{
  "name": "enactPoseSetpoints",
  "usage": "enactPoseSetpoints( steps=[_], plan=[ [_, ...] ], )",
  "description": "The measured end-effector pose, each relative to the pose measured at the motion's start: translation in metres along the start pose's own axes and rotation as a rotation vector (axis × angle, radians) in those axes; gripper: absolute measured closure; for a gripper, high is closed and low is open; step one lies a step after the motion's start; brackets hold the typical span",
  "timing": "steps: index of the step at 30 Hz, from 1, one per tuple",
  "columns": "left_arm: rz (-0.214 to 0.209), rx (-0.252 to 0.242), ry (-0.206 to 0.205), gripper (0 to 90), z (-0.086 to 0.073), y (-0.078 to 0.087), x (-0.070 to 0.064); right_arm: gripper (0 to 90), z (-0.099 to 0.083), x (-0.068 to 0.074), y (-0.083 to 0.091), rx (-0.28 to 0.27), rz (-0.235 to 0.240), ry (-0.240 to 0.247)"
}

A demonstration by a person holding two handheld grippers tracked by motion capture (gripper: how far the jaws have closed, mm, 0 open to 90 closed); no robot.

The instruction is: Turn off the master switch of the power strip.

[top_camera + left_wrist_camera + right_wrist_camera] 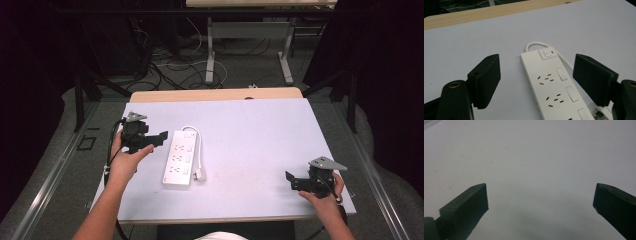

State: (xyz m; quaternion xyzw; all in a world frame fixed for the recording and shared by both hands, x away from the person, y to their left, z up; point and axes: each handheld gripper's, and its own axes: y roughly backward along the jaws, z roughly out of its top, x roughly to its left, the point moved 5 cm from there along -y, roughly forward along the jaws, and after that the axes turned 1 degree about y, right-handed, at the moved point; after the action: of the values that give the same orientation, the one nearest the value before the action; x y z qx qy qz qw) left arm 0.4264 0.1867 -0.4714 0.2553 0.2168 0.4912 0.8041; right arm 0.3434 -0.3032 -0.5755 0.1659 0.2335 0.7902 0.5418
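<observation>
Strip: we find the white power strip (179, 158) lying flat on the table (260, 145), left of centre, its cord (199, 145) looped along its right side
Plug: we note it (200, 174) resting just beside the strip's near end
Left gripper: we see it (159, 138) just beside the strip's left edge, jaws spread wide, holding nothing; its own view frames the strip's switch (546, 54) between them
Right gripper: we log it (291, 181) near the table's right front corner, well apart from the strip, jaws wide over bare tabletop
</observation>
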Motion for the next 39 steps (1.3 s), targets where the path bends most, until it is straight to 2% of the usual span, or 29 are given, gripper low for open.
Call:
enactPoseSetpoints(
  steps=[7,10,14,19,21,22,26,28,33,39],
  plan=[
    [0.007,0.003,-0.023,22.3,0.012,-0.008,-0.007,0.0,0.0,0.0,0.0,0.001,-0.002,-0.003],
    [0.004,0.013,-0.043,22.4,0.017,-0.012,-0.011,0.0,0.0,0.0,0.0,-0.002,0.003,-0.003],
    [-0.011,0.028,-0.049,22.4,0.021,-0.02,-0.017,0.0,0.0,0.0,-0.001,-0.001,0.004,-0.002],
    [-0.024,0.05,-0.026,22.4,0.026,-0.028,-0.024,0.0,-0.001,0.0,-0.001,0.0,0.005,-0.008],
    [-0.034,0.077,-0.031,22.4,0.027,-0.031,-0.026,0.0,-0.001,-0.001,-0.001,0.0,0.004,-0.007],
    [-0.031,0.077,-0.012,22.6,0.028,-0.034,-0.028,0.0,-0.001,-0.001,-0.001,0.001,0.005,-0.008],
    [-0.039,0.103,0.0,23.9,0.032,-0.04,-0.032,0.0,-0.001,0.0,-0.001,0.001,0.006,-0.011],
    [-0.048,0.118,0.022,24.7,0.033,-0.043,-0.035,0.0,-0.001,-0.001,-0.001,0.005,0.004,-0.01],
    [-0.061,0.141,0.047,26.0,0.038,-0.051,-0.039,0.0,-0.001,-0.002,-0.002,0.002,0.007,-0.005],
    [-0.069,0.159,0.106,31.4,0.041,-0.059,-0.042,0.0,-0.002,-0.002,-0.002,0.005,0.009,-0.003]
  ],
)
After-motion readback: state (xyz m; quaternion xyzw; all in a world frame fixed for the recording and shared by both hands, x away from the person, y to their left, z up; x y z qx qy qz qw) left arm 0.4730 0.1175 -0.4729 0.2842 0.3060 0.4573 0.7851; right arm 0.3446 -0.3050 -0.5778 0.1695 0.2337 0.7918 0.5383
